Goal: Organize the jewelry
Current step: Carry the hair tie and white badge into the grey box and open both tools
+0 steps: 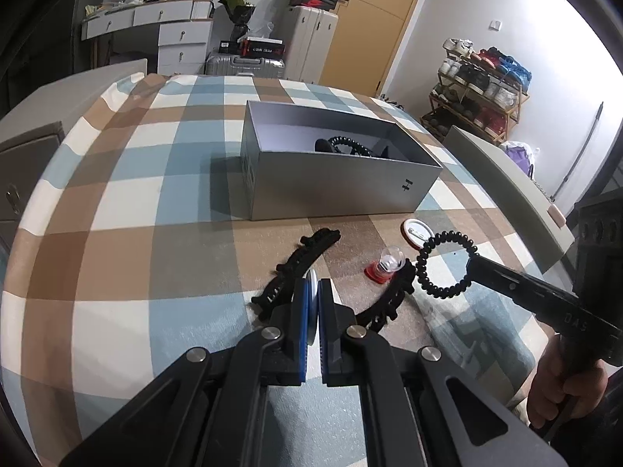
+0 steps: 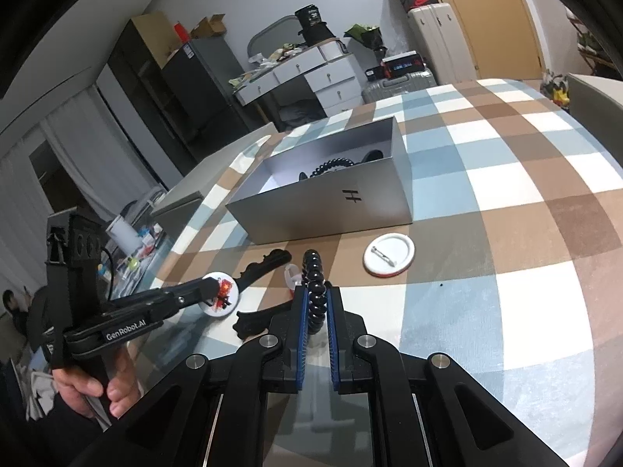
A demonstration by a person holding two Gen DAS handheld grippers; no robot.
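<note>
Left gripper [image 1: 314, 292]: my jaws pinch a round white badge [image 2: 220, 294] on edge, low over the desk [image 1: 136, 202]. Right gripper [image 2: 316, 295]: my jaws clamp a black coiled hair tie [image 1: 444, 264], held just above the checked cloth. Grey box [image 1: 335, 179], open, standing beyond: another coil tie [image 1: 348, 144] and dark pieces inside. On the cloth near my jaws: curved black hair clip [image 1: 296, 268], second black clip [image 1: 385, 299], small red-and-clear trinket [image 1: 383, 268], white pin badge [image 2: 388, 253] face down beside the box
</note>
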